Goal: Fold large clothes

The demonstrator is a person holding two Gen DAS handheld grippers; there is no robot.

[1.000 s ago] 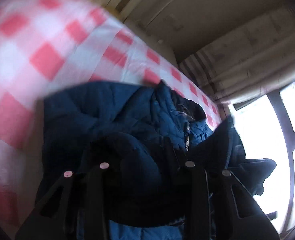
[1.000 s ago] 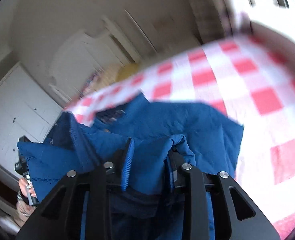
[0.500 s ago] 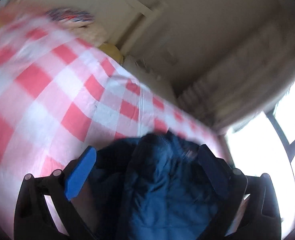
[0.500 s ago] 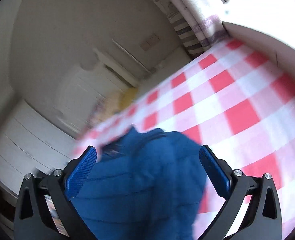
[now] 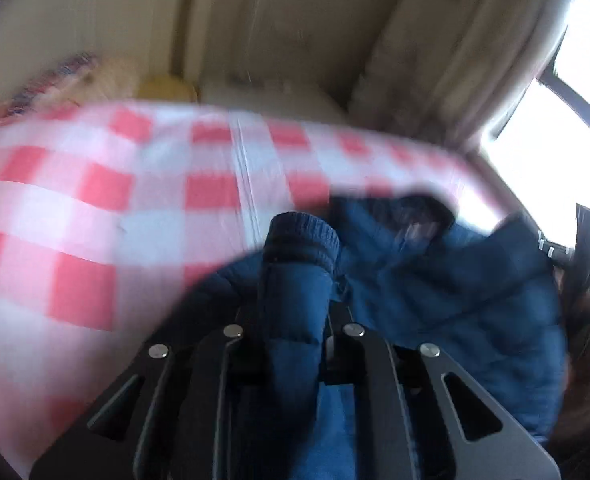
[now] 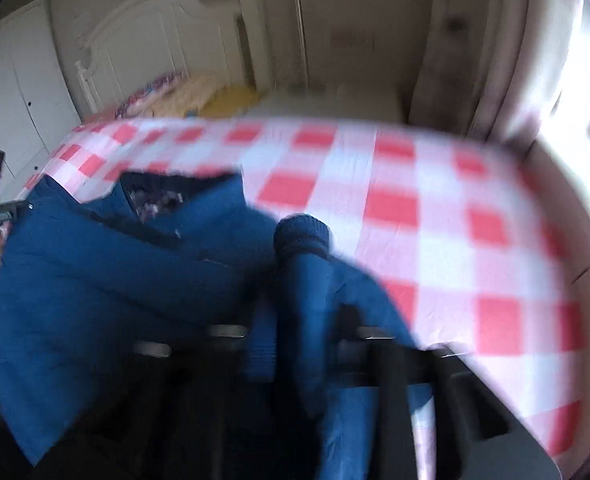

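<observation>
A dark blue quilted jacket (image 5: 447,280) lies on a bed with a red and white checked sheet (image 5: 107,200). My left gripper (image 5: 295,320) is shut on one jacket sleeve (image 5: 295,304), whose knitted cuff (image 5: 301,240) sticks out past the fingers. In the right wrist view the jacket (image 6: 107,280) spreads to the left. My right gripper (image 6: 299,328) is shut on the other sleeve (image 6: 303,292), with its knitted cuff (image 6: 303,236) ahead of the fingers. Both views are motion-blurred.
The checked sheet (image 6: 435,220) reaches to the bed's far and right edges. A white headboard (image 6: 147,40) and pillows (image 6: 183,92) stand at the back. Curtains (image 5: 455,60) and a bright window (image 5: 555,140) are to the right.
Half a second ago both grippers were open above the jacket. Now each has shut on a sleeve near its cuff, and both views are swinging.
</observation>
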